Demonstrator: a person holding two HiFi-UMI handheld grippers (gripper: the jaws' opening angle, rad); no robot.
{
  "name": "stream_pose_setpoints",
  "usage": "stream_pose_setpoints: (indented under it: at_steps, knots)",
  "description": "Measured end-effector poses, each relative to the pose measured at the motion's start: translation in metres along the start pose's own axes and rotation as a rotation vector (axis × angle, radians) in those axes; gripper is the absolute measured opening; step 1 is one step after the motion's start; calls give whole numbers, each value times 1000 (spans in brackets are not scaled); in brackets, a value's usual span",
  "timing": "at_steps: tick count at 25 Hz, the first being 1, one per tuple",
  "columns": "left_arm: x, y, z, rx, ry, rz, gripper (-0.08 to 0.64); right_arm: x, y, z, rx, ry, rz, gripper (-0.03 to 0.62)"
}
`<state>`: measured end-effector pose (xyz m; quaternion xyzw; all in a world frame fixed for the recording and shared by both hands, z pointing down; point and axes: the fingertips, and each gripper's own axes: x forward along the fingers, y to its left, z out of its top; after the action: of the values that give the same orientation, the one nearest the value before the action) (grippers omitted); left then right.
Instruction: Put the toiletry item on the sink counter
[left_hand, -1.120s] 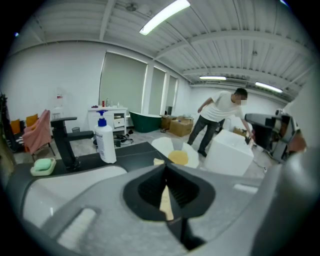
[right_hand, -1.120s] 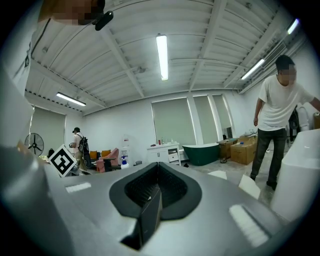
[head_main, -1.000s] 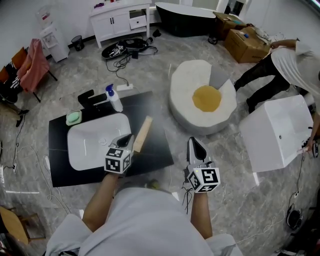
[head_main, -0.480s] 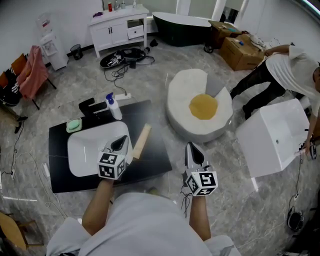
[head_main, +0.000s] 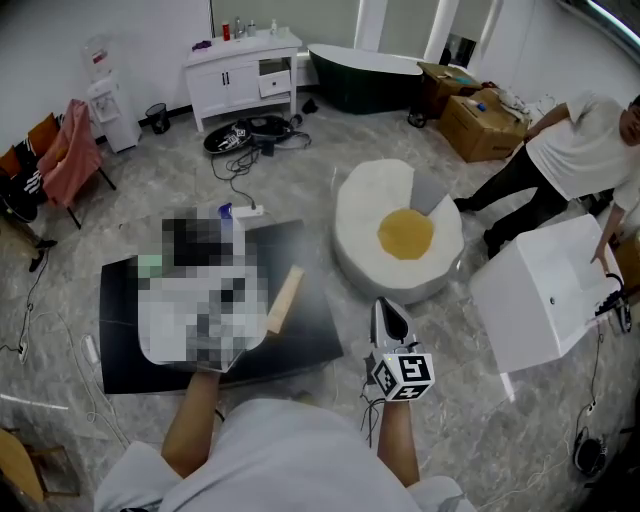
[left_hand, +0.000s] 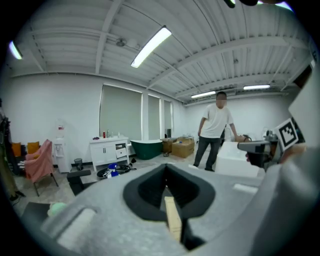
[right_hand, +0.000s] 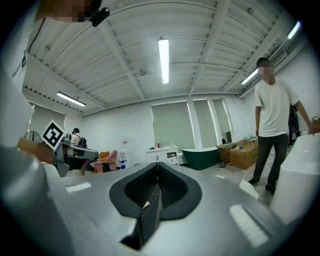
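A mosaic patch covers the white sink and my left gripper in the head view; only the black counter slab (head_main: 120, 345) around it shows. In the left gripper view, my left gripper (left_hand: 166, 167) points level across the room with its jaws together and nothing held. Past it lie a pale green soap (left_hand: 56, 208), a blue-capped bottle (left_hand: 113, 170) and a black tap (left_hand: 80, 175). My right gripper (head_main: 388, 305) hovers over the floor right of the slab. Its jaws (right_hand: 158, 167) are also together and empty.
A wooden block (head_main: 285, 298) lies on the slab's right part. A round white cushion with a yellow centre (head_main: 400, 235) sits beyond the right gripper. A white box (head_main: 550, 295) and a person (head_main: 575, 150) are at the right. A white cabinet (head_main: 245, 65) and dark bathtub (head_main: 365, 75) stand at the back.
My left gripper has drifted a little left over the sink and is now behind the mosaic. The right gripper has barely moved. The person at the right has straightened up.
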<state>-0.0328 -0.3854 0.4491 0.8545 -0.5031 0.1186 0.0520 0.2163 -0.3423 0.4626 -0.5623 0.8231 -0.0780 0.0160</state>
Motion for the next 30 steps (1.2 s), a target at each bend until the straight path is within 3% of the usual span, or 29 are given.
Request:
stream_pose_setpoints:
  at_steps: [11, 30]
  knots:
    - [-11, 26, 23, 4, -76, 60, -2, 10, -3, 9, -15, -8, -5, 3]
    - [-17, 30, 22, 8, -91, 50, -2, 7, -1, 11, -53, -4, -22, 3]
